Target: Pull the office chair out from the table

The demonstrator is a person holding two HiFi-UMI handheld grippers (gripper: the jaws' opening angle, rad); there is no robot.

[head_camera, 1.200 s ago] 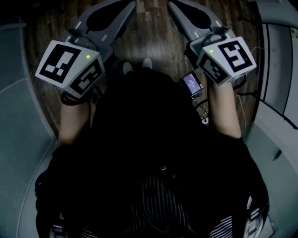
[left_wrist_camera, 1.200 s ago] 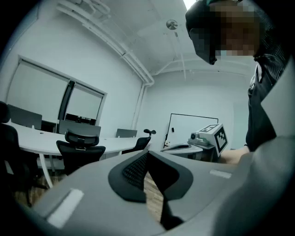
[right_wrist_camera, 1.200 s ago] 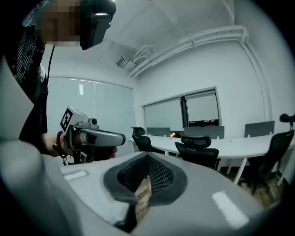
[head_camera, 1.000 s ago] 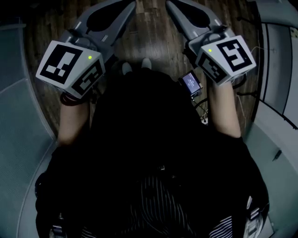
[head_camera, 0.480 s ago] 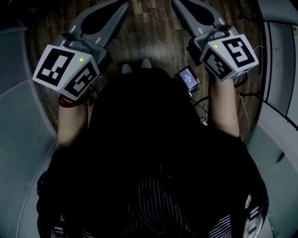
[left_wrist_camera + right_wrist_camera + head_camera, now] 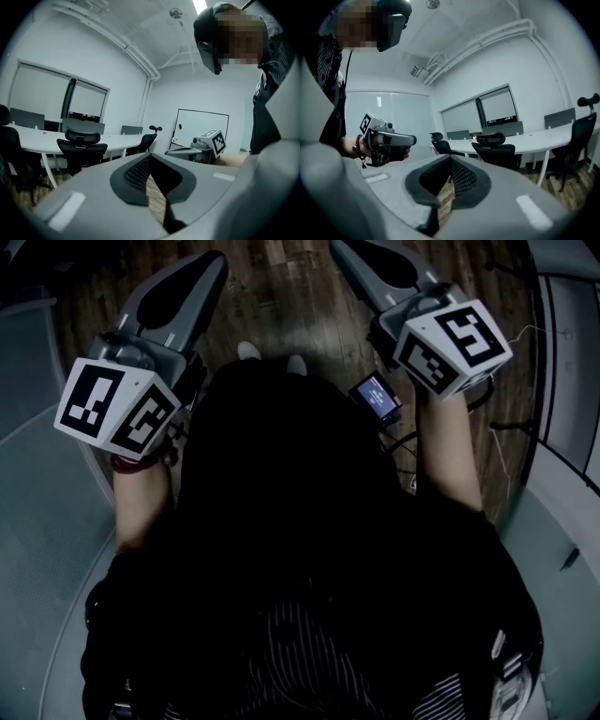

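Observation:
In the left gripper view a black office chair (image 6: 82, 149) stands tucked against a long white table (image 6: 42, 143), far beyond my left gripper (image 6: 150, 157). The right gripper view shows another black office chair (image 6: 498, 149) at the white table (image 6: 543, 137), well beyond my right gripper (image 6: 451, 160). Both grippers are shut with nothing between their black pads. In the head view the left gripper (image 6: 211, 257) and the right gripper (image 6: 339, 246) are held out over a wooden floor, apart from each other and touching no chair.
More black chairs (image 6: 147, 139) (image 6: 580, 136) (image 6: 440, 143) stand round the tables. A whiteboard (image 6: 201, 125) hangs on the far wall. Curved grey table edges (image 6: 37, 521) (image 6: 562, 381) flank the person. A small screen device (image 6: 375, 395) sits beside the right forearm.
The left gripper has shifted left and nearer to the person, so the two grippers stand wider apart. Both stay shut and empty.

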